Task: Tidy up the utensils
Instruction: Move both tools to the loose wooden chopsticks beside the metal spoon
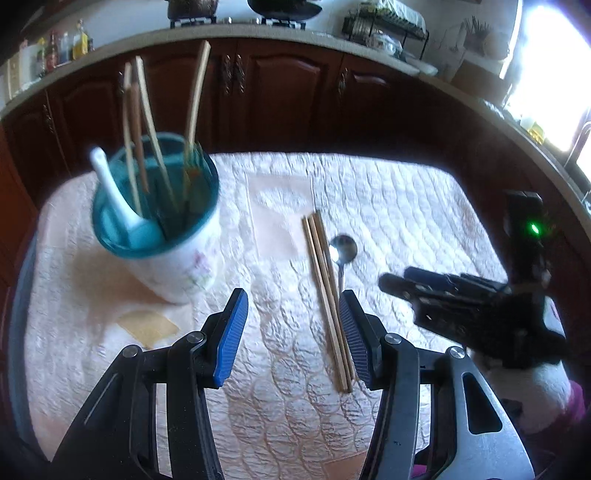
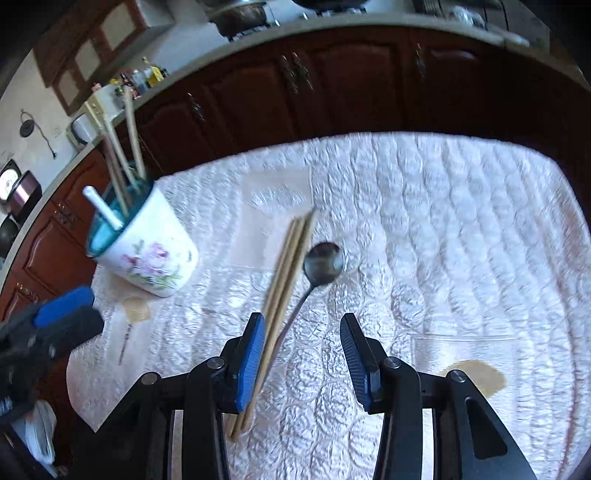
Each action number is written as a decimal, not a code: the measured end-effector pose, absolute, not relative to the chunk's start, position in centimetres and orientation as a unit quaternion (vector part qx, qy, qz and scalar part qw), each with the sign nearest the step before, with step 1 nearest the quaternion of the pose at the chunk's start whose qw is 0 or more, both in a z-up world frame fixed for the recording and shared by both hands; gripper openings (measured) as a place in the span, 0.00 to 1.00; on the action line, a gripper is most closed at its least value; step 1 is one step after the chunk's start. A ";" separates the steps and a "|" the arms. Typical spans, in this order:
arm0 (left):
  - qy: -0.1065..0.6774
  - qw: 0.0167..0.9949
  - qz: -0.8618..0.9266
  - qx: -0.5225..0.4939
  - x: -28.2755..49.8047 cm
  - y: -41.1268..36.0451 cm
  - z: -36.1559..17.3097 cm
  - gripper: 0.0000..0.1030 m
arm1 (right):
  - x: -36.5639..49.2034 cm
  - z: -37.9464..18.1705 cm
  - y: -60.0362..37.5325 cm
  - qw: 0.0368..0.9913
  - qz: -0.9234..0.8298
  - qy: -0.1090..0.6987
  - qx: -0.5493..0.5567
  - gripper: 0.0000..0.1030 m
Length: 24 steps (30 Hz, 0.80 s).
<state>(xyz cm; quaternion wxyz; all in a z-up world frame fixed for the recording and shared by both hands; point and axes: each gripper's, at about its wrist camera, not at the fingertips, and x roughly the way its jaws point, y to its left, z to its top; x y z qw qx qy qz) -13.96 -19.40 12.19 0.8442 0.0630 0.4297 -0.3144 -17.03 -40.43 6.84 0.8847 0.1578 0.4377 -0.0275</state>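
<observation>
A white flowered cup (image 1: 177, 254) (image 2: 147, 254) with a teal inside stands at the left of the table. It holds several wooden chopsticks and a white spoon (image 1: 110, 192). A bundle of wooden chopsticks (image 1: 327, 295) (image 2: 291, 266) lies mid-table on the cloth, with a metal spoon (image 1: 343, 251) (image 2: 324, 262) just to its right. My left gripper (image 1: 291, 332) is open and empty, and the chopstick bundle runs beside its right finger. My right gripper (image 2: 304, 360) is open above the spoon's handle, its left pad close to the chopsticks. Each gripper shows in the other's view (image 1: 443, 299) (image 2: 55, 325).
A quilted white cloth (image 1: 406, 206) (image 2: 443, 221) covers the table, with brown stains (image 1: 147, 326) (image 2: 476, 373). Dark wooden cabinets (image 1: 288, 85) stand behind the far edge under a counter with bottles (image 1: 66, 46) and a dish rack (image 1: 384, 26).
</observation>
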 end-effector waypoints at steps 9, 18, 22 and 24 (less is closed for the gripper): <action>0.479 0.818 -0.312 0.069 -12.9 -20.8 7.7 0.49 | -13.1 4.3 -40.4 0.870 0.013 0.460 0.178 0.25; 0.493 0.812 -0.305 0.069 -11.8 -21.0 6.3 0.49 | -9.3 2.3 -41.2 0.853 0.032 0.479 0.207 0.12; 0.497 0.809 -0.307 0.064 -11.1 -21.5 5.9 0.49 | -10.1 3.0 -41.6 0.858 0.035 0.465 0.215 0.07; 0.496 0.808 -0.312 0.060 -10.8 -22.2 5.7 0.49 | -11.5 3.5 -42.7 0.860 0.033 0.457 0.223 0.06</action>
